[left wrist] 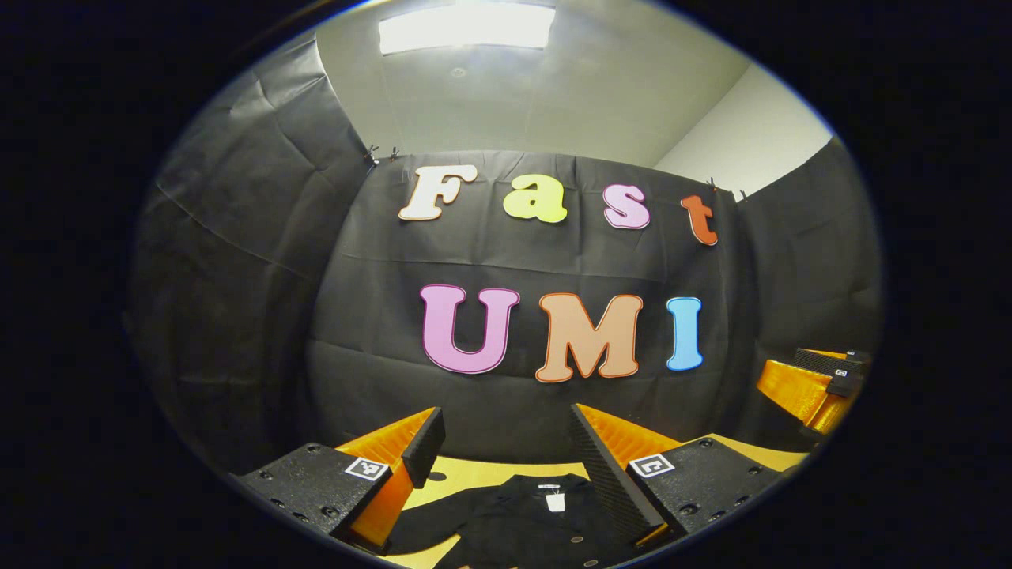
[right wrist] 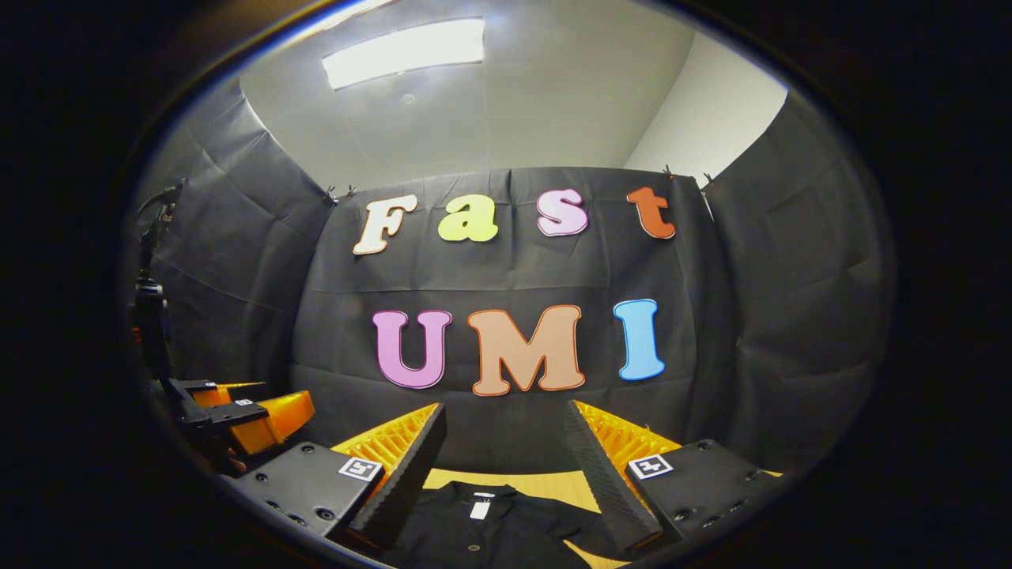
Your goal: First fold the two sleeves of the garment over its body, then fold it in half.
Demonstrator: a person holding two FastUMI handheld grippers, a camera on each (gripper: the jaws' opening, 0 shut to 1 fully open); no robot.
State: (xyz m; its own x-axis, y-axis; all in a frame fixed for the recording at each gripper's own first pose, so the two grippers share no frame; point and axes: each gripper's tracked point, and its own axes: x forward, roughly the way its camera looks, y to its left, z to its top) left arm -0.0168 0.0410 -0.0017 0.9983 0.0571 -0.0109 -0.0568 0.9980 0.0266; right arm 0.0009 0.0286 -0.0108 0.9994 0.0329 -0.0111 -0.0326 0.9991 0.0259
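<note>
A black buttoned garment (left wrist: 522, 525) with a white neck tag lies flat on a yellow table (left wrist: 466, 474); its collar end faces the booth wall. My left gripper (left wrist: 506, 435) hovers above it, open, with nothing between its fingers. One sleeve spreads out to the left below the left finger. In the right gripper view the same garment (right wrist: 490, 529) lies under my right gripper (right wrist: 502, 431), which is also open and holds nothing. The right gripper (left wrist: 818, 383) appears at the far right of the left gripper view, and the left gripper (right wrist: 237, 415) at the far left of the right gripper view.
Black cloth walls close the booth at the back and on both sides. A dark stand (right wrist: 150, 316) with a cable rises at the left edge of the right gripper view. The yellow tabletop (right wrist: 545, 482) shows beyond the collar.
</note>
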